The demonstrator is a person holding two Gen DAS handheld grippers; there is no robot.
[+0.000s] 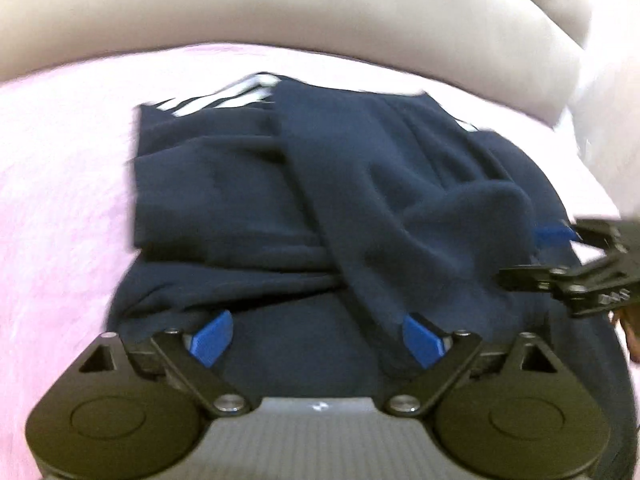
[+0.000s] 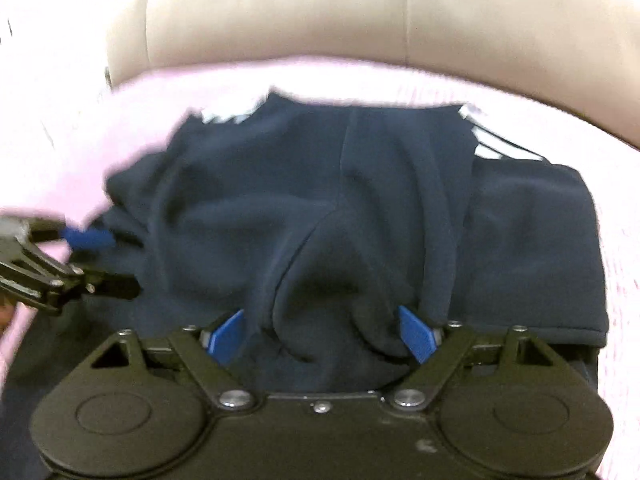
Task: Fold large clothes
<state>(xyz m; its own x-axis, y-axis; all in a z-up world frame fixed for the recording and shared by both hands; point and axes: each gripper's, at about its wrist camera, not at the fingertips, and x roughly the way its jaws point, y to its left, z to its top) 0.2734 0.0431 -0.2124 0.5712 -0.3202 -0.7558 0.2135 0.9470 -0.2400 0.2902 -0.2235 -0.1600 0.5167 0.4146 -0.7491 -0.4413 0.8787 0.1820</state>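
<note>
Mostly cloth fills both views.
Garment: navy garment (image 1: 248,184) (image 2: 360,208), soft matte knit, bunched into thick rounded folds; 1 long band runs diagonally across it in the left wrist view.
Stripes: white stripes (image 1: 224,98) (image 2: 496,144) on the far edge of the garment, blurred.
Where it lies: on a pink cover (image 1: 52,200) (image 2: 616,240), fuzzy and pale, spread under the whole garment.
Behind: beige cushion (image 1: 280,12) (image 2: 320,20), smooth and padded, with vertical seams in the right wrist view.
Containers: I cannot make any out.
Left gripper (image 1: 316,338) (image 2: 100,258): black linkage arms, grey body, 2 blue pads spread wide apart; released, holding nothing, fabric lying loose between the jaws. It points along the garment from its near edge.
Right gripper (image 2: 320,334) (image 1: 528,254): black body, blue pads also spread wide; released, a hump of navy cloth rising between the jaws without being pinched. In the left wrist view it reaches in sideways from the right edge, its tips at the garment's side.
Sharpness: both views are motion-blurred, so fine weave cannot be told.
</note>
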